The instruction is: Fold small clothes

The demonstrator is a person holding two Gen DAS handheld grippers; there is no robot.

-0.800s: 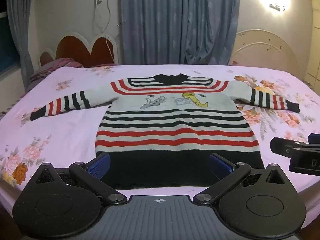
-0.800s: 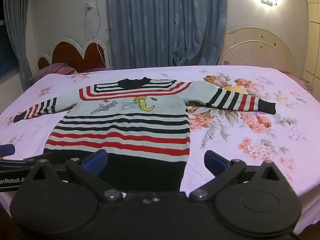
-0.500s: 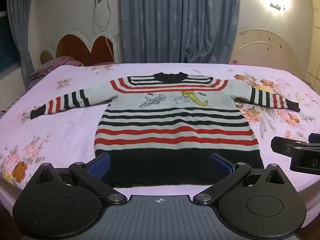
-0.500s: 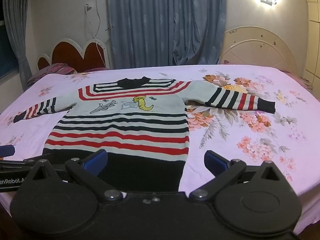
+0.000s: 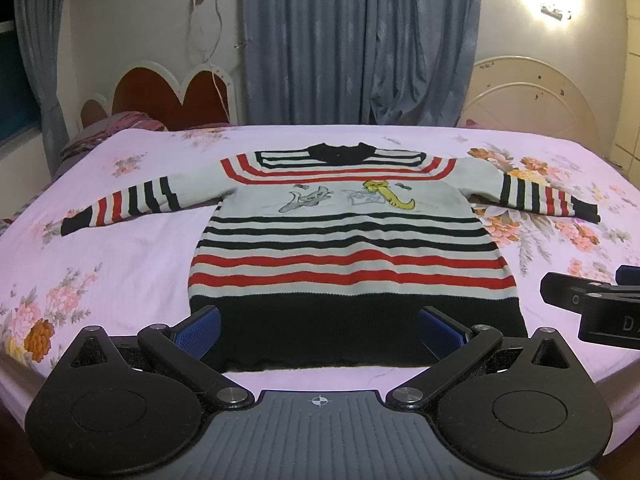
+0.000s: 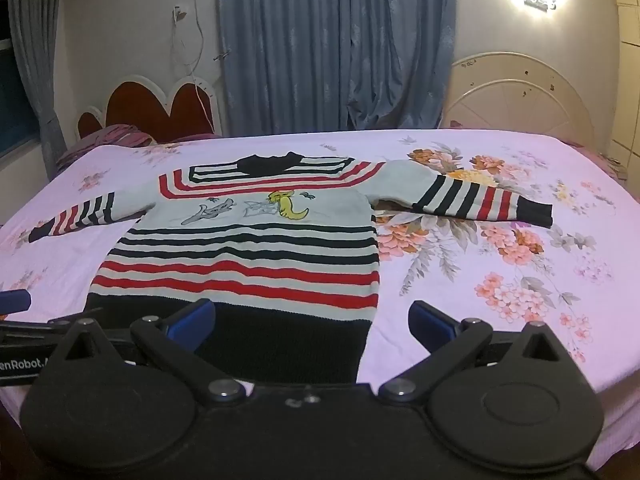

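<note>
While the striped sweater [image 5: 352, 248] lies flat and face up mid-bed [image 5: 100, 264], sleeves out toward 9 and 3 o'clock, the left gripper [image 5: 320, 326] and right gripper [image 6: 312, 320] hover at its black hem, both spread wide and holding nothing.

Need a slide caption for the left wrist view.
Open left gripper poised at the hem of a striped sweater spread flat on a floral bedsheet.
</note>
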